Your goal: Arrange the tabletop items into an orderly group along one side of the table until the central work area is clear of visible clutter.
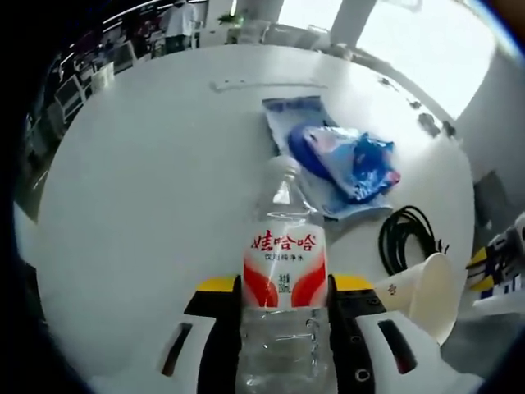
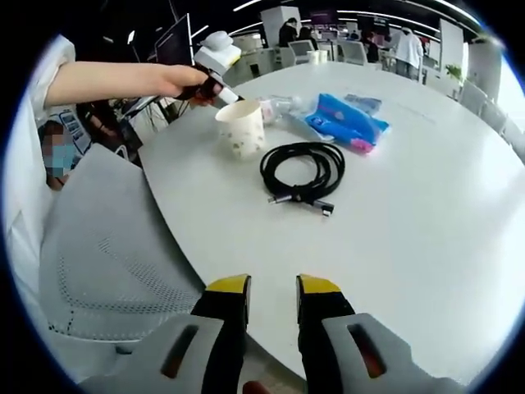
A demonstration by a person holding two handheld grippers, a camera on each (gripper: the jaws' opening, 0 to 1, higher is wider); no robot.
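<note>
While the left claw [image 1: 283, 308] clamps a water bottle [image 1: 284, 279], the right claw [image 2: 271, 300] hangs apart.
Paper cup [image 2: 241, 128], black cable [image 2: 302, 172] and blue packets [image 2: 349, 121] lie on the far surface [image 2: 410, 213].

Daylight floods in from large windows [image 1: 410, 37] at the far side in the left gripper view, blown out to plain white. The white bench [image 1: 156, 205] reflects it with a soft sheen and carries only faint shadows. The close water bottle [image 1: 285, 271] looks slightly soft. Both views are bright and bend strongly toward the edges; the background office in the right gripper view is darker and blurred
</note>
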